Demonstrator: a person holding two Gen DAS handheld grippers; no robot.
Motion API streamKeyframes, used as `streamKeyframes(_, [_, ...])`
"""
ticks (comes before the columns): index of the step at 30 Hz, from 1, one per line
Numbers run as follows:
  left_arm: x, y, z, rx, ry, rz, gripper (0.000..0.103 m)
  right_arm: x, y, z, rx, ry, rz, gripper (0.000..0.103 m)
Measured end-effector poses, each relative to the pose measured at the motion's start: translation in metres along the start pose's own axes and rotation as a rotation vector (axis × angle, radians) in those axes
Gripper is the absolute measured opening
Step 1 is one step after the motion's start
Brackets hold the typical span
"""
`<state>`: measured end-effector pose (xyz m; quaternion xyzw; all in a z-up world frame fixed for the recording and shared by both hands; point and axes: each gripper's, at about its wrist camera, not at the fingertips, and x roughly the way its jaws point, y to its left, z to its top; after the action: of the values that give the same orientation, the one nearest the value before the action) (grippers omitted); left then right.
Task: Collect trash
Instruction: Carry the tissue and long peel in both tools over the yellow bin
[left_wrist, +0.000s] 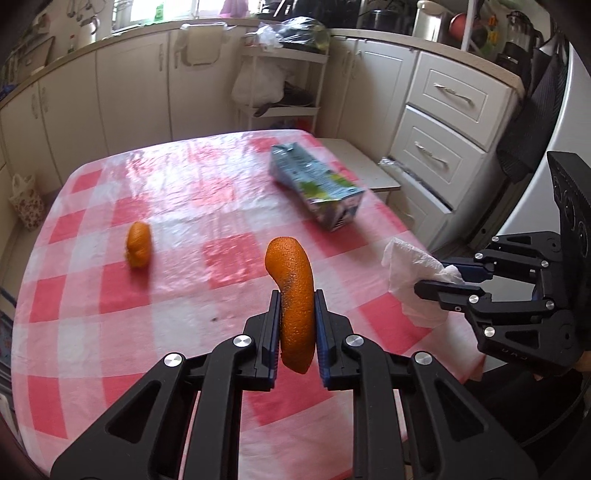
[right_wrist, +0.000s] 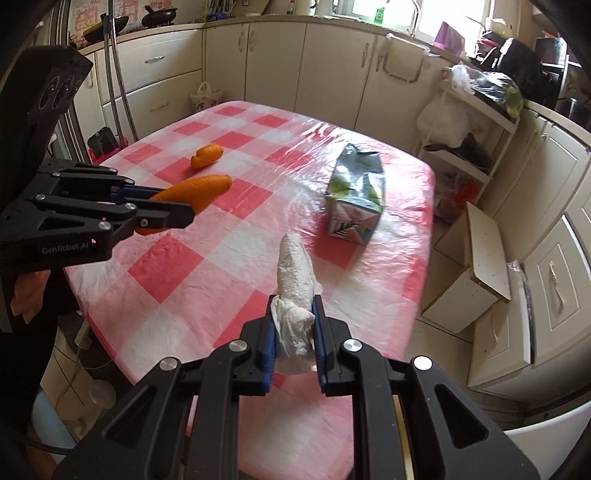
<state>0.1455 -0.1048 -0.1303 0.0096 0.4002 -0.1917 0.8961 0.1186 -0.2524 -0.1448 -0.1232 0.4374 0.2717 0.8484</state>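
Checked surface (left_wrist: 110, 280): loose peel (left_wrist: 138, 244) lies far left. Left hand-held gripper (left_wrist: 297, 295) is clamped on a curved orange peel (left_wrist: 295, 295), raised off the cloth. Crushed carton (left_wrist: 317, 188) lies on its side toward the far right. Right hand-held gripper (right_wrist: 295, 299) is clamped on a crumpled white tissue (right_wrist: 295, 280), above the near edge.

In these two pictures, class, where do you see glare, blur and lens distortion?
Left wrist view: glare streaks the far tablecloth; the carton is smeared by motion blur; cabinets bow at the edges. Right wrist view: glare sits beside the carton; the window is blown out; corners go dark.
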Motion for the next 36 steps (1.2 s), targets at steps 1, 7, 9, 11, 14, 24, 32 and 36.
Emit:
streamKeyframes(1, [0.000,-0.005,0.001,0.005,-0.002,-0.005,0.017,-0.002,-0.003,-0.002,0.002,-0.001,-0.005,0.018])
streamKeyframes(7, [0.002,-0.038,0.017,0.049,-0.014,-0.066,0.017,-0.019,-0.038,-0.020,0.018,0.032,-0.063,0.018])
streamKeyframes(9, [0.004,-0.053,0.021,0.064,-0.020,-0.091,0.017,-0.025,-0.052,-0.029,0.032,0.042,-0.090,0.018])
streamKeyframes(11, [0.007,-0.067,0.024,0.071,-0.024,-0.116,0.017,-0.029,-0.066,-0.042,0.064,0.050,-0.112,0.018])
streamKeyframes(14, [0.015,-0.085,0.024,0.081,-0.022,-0.148,0.017,-0.028,-0.077,-0.055,0.091,0.066,-0.138,0.018])
streamKeyframes(24, [0.037,-0.119,0.027,0.099,-0.002,-0.225,0.017,-0.017,-0.105,-0.081,0.102,0.126,-0.198,0.018])
streamKeyframes(32, [0.056,-0.137,0.026,0.099,0.024,-0.259,0.017,0.005,-0.135,-0.095,0.190,0.208,-0.223,0.019])
streamKeyframes(36, [0.066,-0.144,0.024,0.094,0.039,-0.275,0.017,0.012,-0.137,-0.101,0.199,0.242,-0.229,0.020])
